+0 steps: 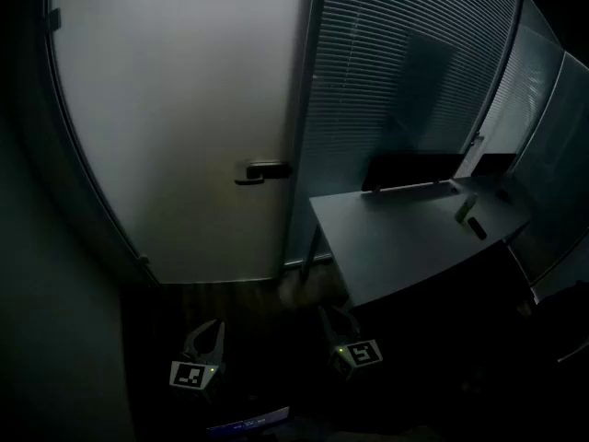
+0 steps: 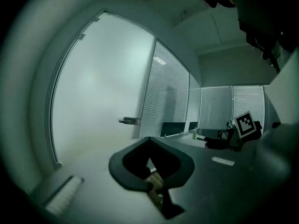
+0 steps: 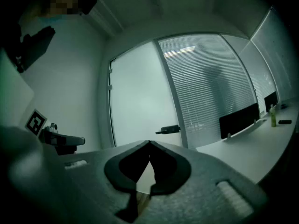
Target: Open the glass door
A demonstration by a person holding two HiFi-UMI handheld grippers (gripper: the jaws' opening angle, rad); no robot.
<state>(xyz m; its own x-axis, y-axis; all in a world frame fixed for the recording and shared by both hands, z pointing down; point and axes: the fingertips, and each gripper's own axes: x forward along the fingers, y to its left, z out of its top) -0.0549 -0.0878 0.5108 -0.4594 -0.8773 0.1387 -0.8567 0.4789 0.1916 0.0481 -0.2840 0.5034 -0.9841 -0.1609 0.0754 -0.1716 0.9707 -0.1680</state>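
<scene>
Dim office, seen by me from the remote station. The task has not begun in earnest; I judge this to be the approach step. The left gripper [image 1: 208, 328] has its jaws closed together on nothing, and the right gripper [image 1: 335, 316] is likewise closed and empty, its tips meeting. Both sit low and well apart from the target.

The frosted glass door [image 1: 175, 109] stands shut, ahead of both grippers and above them. Its lever handle [image 1: 262, 170] lies ahead and up, between the two grippers' lines, nearer the right one's side. To the right of the right gripper is a desk [image 1: 405, 247].

Next move, as I judge it: carry one gripper forward to the lever, part its jaws, close on it, press down.

Counts: one door, one handle, two grippers, one desk.
</scene>
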